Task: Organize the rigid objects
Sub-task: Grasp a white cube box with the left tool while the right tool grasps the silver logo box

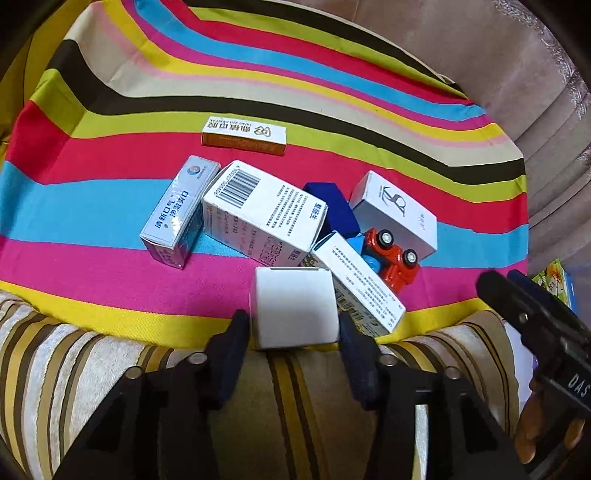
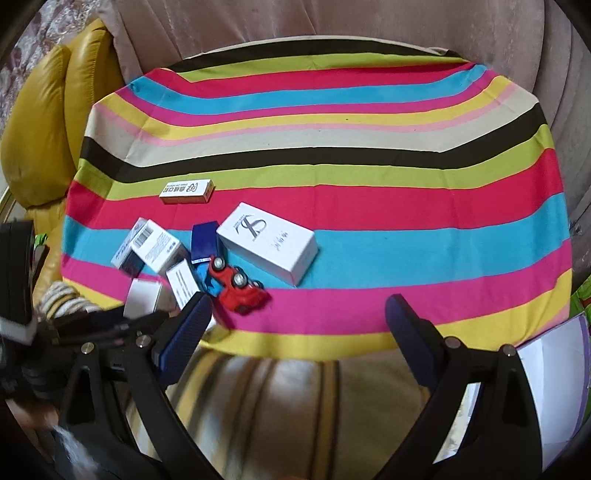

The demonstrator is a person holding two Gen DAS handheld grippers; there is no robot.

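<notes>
My left gripper (image 1: 293, 328) is shut on a plain white box (image 1: 294, 306) at the near edge of the striped cloth (image 1: 110, 221); the box also shows in the right wrist view (image 2: 142, 297). Behind it lies a heap: a barcode box (image 1: 258, 210), a blue-white box (image 1: 175, 212), a text-printed box (image 1: 360, 284), a dark blue box (image 1: 332, 206), a red toy car (image 1: 391, 258) on its side, and a white logo box (image 1: 395, 210). An orange-edged box (image 1: 243, 134) lies apart, farther back. My right gripper (image 2: 295, 317) is open and empty, just right of the heap, near the toy car (image 2: 240, 291).
The cloth covers a seat with a striped cushion edge (image 1: 295, 387) in front. A yellow leather cushion (image 2: 44, 122) stands at left. A pink padded backrest (image 2: 332, 22) rises behind. A white-purple box (image 2: 550, 387) sits at the right. The far cloth (image 2: 332, 129) is bare.
</notes>
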